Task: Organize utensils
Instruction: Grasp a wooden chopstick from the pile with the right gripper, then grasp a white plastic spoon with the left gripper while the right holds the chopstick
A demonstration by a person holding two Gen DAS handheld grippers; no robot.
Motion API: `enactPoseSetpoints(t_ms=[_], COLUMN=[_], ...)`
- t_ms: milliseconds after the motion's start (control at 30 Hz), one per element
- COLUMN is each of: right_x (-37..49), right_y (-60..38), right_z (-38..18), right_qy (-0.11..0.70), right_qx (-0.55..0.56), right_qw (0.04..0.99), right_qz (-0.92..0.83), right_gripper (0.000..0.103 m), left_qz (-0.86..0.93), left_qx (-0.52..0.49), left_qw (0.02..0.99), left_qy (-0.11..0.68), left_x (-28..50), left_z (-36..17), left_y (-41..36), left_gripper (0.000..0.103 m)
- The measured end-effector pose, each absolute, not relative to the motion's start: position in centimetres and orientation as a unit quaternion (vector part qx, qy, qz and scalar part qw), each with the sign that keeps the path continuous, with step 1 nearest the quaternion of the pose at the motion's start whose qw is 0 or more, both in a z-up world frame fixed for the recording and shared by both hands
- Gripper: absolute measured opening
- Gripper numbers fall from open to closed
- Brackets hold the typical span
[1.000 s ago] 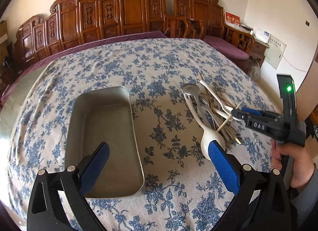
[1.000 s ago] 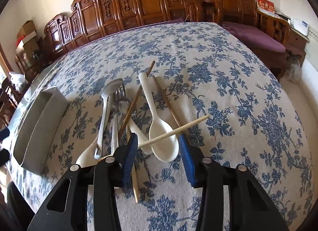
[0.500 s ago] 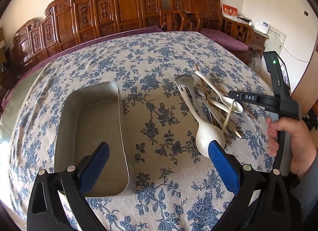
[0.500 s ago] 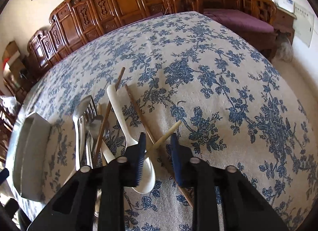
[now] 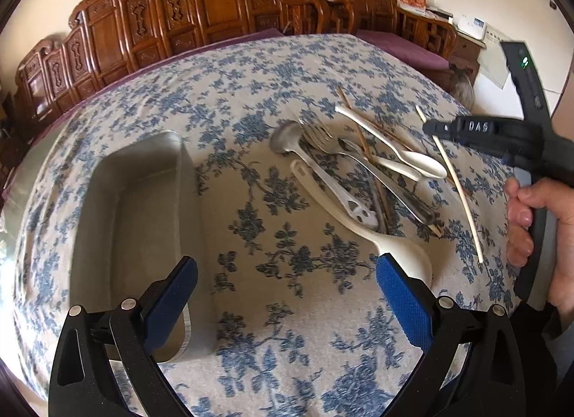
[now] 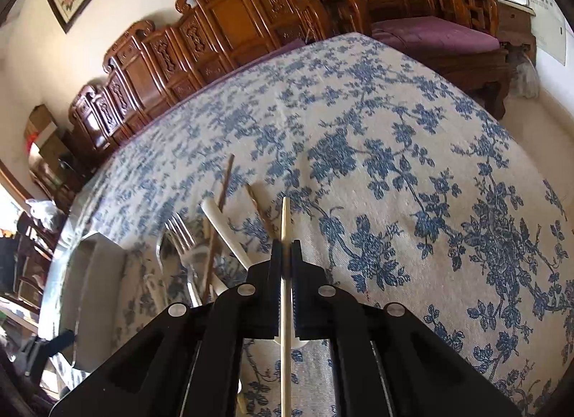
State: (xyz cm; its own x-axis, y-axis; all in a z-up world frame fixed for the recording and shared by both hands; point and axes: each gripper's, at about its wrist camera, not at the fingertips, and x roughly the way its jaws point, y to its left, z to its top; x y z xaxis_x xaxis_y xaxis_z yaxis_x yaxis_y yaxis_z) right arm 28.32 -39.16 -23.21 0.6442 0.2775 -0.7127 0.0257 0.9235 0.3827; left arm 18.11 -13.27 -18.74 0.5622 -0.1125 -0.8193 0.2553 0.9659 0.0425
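Observation:
A heap of utensils lies on the floral tablecloth: a white spoon (image 5: 401, 255) nearest me, a metal ladle (image 5: 287, 137), a fork (image 5: 317, 135), another white spoon (image 5: 419, 164) and brown chopsticks (image 5: 362, 137). My right gripper (image 6: 286, 250) is shut on a pale chopstick (image 6: 286, 223), which runs lengthwise between its pads and hangs lifted off the cloth (image 5: 455, 183). My left gripper (image 5: 287, 284) is open and holds nothing, its right finger (image 5: 401, 295) close to the near white spoon's bowl. An empty metal tray (image 5: 129, 209) sits left of the heap.
Carved wooden chairs (image 5: 215, 8) line the far side of the table (image 5: 251, 69), with a purple-cushioned bench (image 6: 437, 33) at the right. A person's hand (image 5: 538, 223) holds the right gripper's handle. The tray (image 6: 89, 273) shows at left in the right wrist view.
My right gripper closed on the pale chopstick, which turned from crosswise to lengthwise between the pads and rose off the heap. My left gripper moved lower and toward the heap, staying open.

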Motion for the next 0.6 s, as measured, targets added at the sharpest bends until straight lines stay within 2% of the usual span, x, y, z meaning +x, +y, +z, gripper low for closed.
enactPoseSetpoints(t_ms=[300,600], right_x=[27.8,27.7], right_y=[-40.0,-40.0], right_z=[-22.4,-22.3], right_qy=[0.4,0.4], right_qx=[0.175,0.175], right_qw=[0.897,0.897], right_qz=[0.063,0.066], right_gripper=[0.006,0.006], left_qz=[-0.131,-0.191], left_qx=[0.042,-0.012], left_qw=[0.864,0.84], left_qy=[0.485,0.508], left_x=[19.7,19.2], left_z=[-20.5,-22.0], left_y=[-15.7,-17.2], left_gripper=[0.096,0.064])
